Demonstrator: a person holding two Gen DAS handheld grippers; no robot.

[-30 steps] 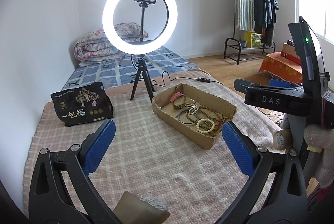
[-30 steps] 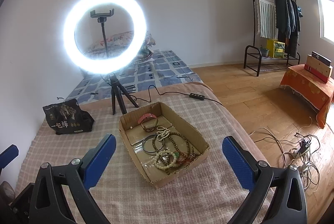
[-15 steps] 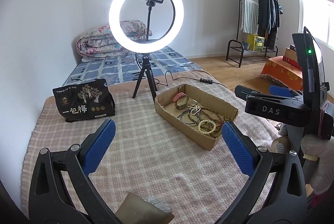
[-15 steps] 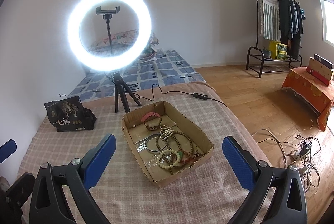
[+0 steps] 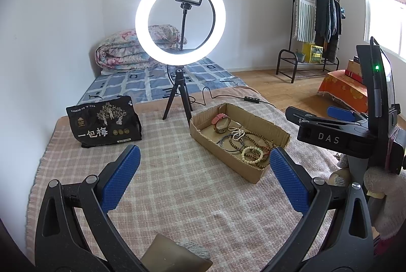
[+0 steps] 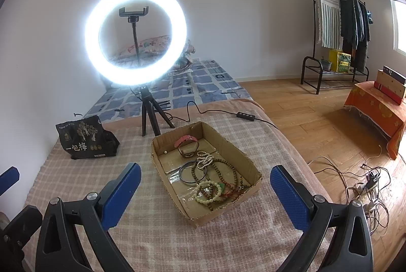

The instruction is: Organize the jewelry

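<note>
- The left gripper hangs in the air with its jaws spread wide and nothing between the blue pads.
- The right gripper is likewise held aloft, jaws wide apart, its blue pads empty.
- In the left wrist view the right gripper's black body sits at the right edge, a gloved hand wrapped around its grip.
- The two grippers are side by side, apart, both pointing forward and slightly down.

Shallow open cardboard box on checked blanket, tangled bead bracelets, bangle, pink watch inside
</note>
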